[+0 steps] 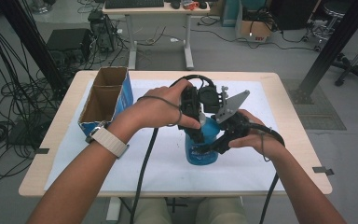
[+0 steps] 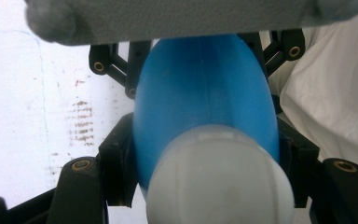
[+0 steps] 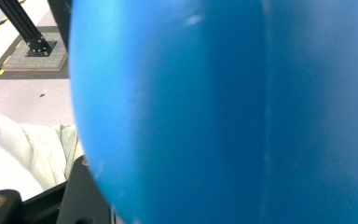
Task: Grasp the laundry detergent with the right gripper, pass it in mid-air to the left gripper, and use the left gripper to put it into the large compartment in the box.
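A blue plastic bottle (image 1: 200, 156) with a white cap (image 2: 219, 184) stands near the middle of the white mat. My left gripper (image 1: 196, 130) comes down on it from above and is shut on the bottle (image 2: 205, 107) just below the cap, with one black jaw on each side. My right gripper (image 1: 214, 145) reaches in from the right and is shut on the bottle's body (image 3: 223, 112), which blocks most of the right gripper view. Its far linkage shows behind the bottle in the left gripper view.
An open cardboard box (image 1: 105, 95) with blue sides stands at the table's left. A white mat (image 1: 247, 170) covers most of the wooden table (image 1: 303, 154). Black frame posts, cables and a desk stand beyond the far edge.
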Motion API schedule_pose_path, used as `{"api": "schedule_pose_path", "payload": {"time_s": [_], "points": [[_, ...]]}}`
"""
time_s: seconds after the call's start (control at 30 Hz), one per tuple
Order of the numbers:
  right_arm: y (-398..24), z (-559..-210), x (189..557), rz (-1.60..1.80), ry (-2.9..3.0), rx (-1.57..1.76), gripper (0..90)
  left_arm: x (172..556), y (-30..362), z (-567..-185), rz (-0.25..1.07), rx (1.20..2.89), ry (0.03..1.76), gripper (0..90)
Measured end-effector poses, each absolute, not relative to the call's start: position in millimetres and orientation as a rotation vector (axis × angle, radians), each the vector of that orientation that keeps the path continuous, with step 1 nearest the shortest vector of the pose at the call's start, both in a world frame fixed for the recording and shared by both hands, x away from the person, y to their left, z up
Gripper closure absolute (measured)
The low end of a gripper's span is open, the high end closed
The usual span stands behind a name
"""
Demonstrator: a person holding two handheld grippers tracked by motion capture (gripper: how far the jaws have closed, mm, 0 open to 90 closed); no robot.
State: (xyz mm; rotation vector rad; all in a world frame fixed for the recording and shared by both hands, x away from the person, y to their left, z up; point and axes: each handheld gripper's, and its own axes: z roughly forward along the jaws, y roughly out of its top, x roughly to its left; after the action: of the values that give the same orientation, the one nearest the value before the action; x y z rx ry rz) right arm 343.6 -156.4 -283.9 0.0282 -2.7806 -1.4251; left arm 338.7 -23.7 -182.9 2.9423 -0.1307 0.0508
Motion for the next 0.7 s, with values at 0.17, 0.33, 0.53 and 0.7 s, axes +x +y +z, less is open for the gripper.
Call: {"api": "schedule_pose_path", "payload": {"time_s": [0.17, 0.33, 0.53, 0.7], "points": [[-157.1, -283.0, 343.9, -1.428, -2.783, 0.026, 42.3, 339.2, -24.4, -181.8, 0.054, 2.942, -0.133, 37.2], [-157.8, -281.8, 344.3, -1.432, -2.784, 0.025, 42.2, 339.6, -24.8, -180.8, 0.054, 2.942, -0.133, 37.2], [-157.6, -281.1, 344.9, -1.434, -2.782, 0.030, 42.2, 339.5, -25.3, -179.1, 0.057, 2.947, -0.127, 37.2], [-158.3, -280.2, 343.8, -1.458, -2.759, 0.027, 42.1, 338.7, -27.6, -175.4, 0.050, 2.964, -0.130, 37.3]]}}
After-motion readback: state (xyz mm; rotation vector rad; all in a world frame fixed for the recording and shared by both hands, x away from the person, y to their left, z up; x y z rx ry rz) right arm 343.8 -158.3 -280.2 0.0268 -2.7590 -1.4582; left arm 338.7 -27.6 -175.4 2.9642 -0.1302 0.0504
